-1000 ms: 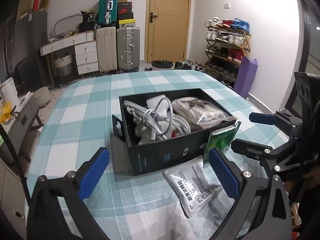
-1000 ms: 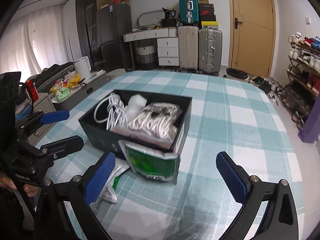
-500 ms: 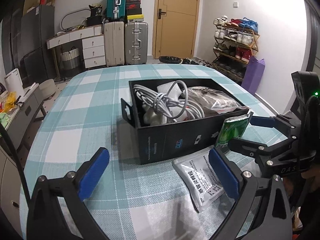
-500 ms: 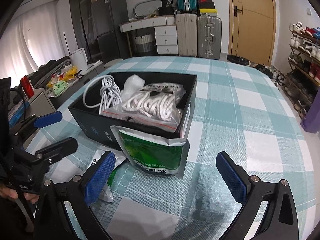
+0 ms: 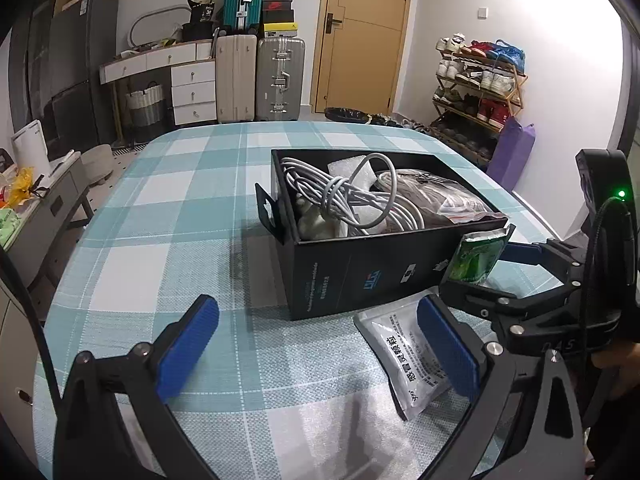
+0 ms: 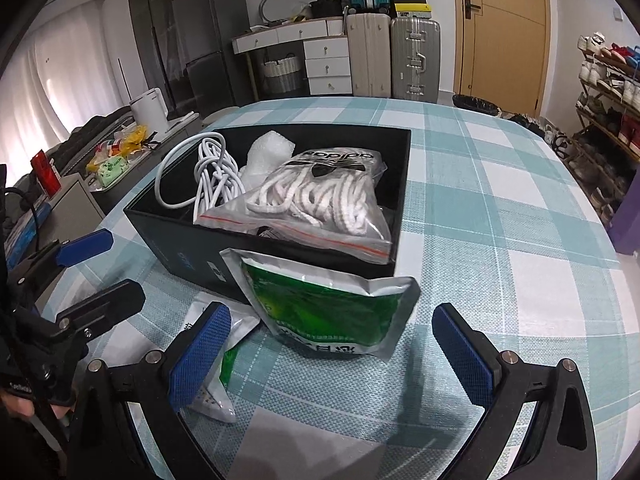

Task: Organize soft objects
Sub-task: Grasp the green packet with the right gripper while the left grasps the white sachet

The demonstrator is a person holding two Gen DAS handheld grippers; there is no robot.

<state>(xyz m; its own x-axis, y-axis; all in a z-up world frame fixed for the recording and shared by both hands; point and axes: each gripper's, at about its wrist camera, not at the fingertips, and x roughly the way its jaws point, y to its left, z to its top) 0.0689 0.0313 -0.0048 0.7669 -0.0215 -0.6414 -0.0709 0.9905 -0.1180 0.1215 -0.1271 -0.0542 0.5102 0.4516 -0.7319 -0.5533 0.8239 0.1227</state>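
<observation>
Your right hand-held gripper (image 6: 328, 344) and left hand-held gripper (image 5: 316, 344) both sit spread wide, holding nothing. The glossy green foil pouch (image 6: 332, 308) leans on the black cardboard box (image 6: 192, 248); inside, a zip bag (image 6: 320, 200) reads adidas, I think.

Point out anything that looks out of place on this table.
Two packets sit outside the black box: the green pouch leans tilted against its near wall, and the white sachet lies flat on the tablecloth beside it. The box's contents are heaped at its rim.
</observation>
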